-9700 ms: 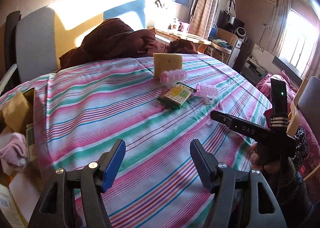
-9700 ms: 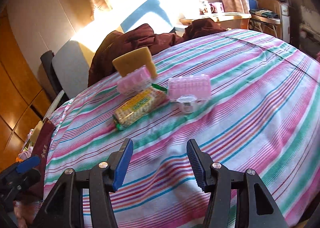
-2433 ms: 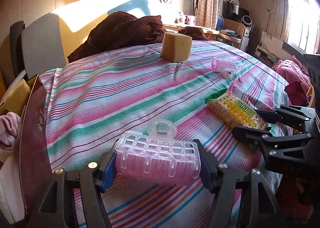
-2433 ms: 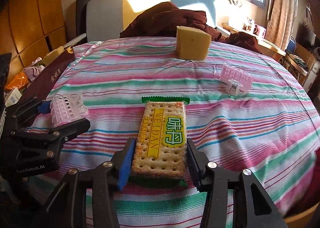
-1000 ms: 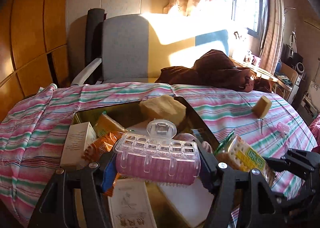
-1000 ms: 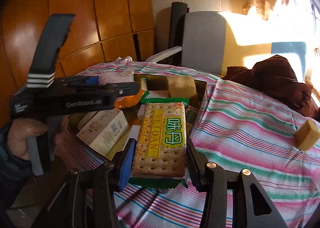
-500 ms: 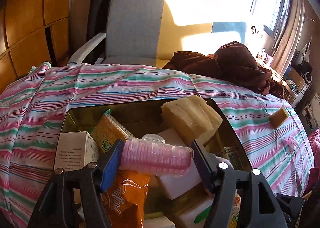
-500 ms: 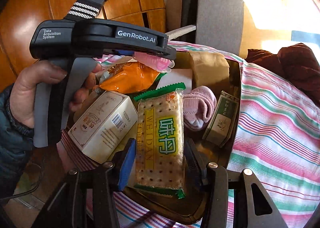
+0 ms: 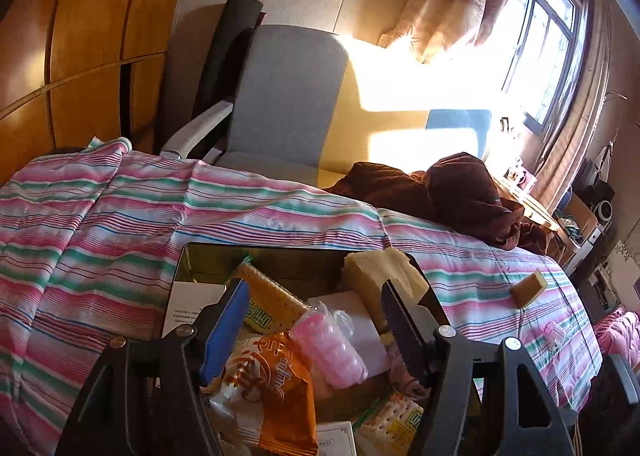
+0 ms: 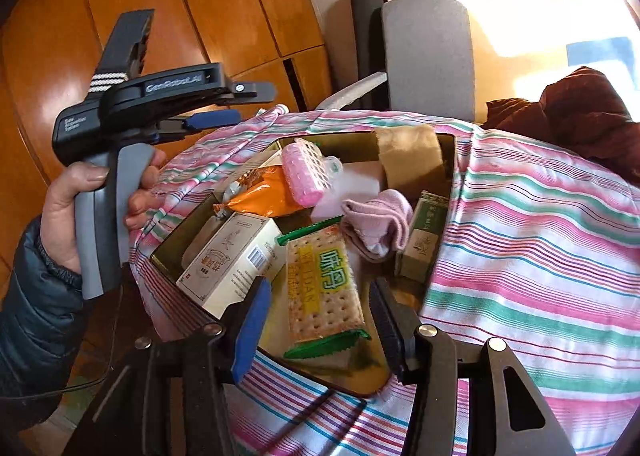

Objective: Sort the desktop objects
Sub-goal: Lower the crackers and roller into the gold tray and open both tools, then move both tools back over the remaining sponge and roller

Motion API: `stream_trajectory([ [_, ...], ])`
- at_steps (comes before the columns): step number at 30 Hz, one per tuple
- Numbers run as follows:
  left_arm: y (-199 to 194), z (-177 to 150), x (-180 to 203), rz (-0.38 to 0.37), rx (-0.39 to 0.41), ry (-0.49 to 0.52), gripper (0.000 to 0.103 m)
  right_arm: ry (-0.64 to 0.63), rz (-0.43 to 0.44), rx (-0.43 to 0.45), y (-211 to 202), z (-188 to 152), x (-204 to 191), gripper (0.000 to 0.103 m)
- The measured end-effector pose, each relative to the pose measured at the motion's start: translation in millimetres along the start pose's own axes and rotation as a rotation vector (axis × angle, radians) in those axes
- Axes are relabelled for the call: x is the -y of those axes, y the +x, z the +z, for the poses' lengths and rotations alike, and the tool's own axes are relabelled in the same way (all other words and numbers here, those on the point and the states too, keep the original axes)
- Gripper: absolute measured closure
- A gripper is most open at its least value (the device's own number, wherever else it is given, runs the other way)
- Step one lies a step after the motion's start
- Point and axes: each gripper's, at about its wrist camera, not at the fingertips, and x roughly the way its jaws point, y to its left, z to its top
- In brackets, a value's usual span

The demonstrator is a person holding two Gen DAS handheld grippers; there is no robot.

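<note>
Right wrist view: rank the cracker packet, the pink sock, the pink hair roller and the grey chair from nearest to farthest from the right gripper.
From the right gripper:
1. Cracker packet, between the open fingers, in the box.
2. Pink sock, just beyond, slightly right.
3. Pink hair roller, deeper in the box, toward the far left.
4. Grey chair, behind the table.

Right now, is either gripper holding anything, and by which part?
Nothing is held. Both grippers' jaws are open; the pink hair roller and cracker packet lie loose in the box.
</note>
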Motion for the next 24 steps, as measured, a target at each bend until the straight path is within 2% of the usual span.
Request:
stream_trajectory([
  [6,-3.0,-18.1,52.6,-0.064,-0.045,0.129,0.033,0.102,-0.128,0.024,-31.5,-21.9,45.7,0.047],
  [14,7.1,-48.4,149.3,-0.195,-0.099,0.292,0.033,0.279,-0.344,0.061,-79.8,-57.7,121.5,0.043],
  [18,23.6,-63.0,198.3,-0.236,-0.136,0.371,0.033,0.369,-0.451,0.077,-104.5,-80.7,158.4,0.042],
  [24,50.5,-79.9,270.4,-0.284,-0.189,0.491,0.033,0.456,-0.530,0.106,-125.4,-102.7,196.4,0.041],
])
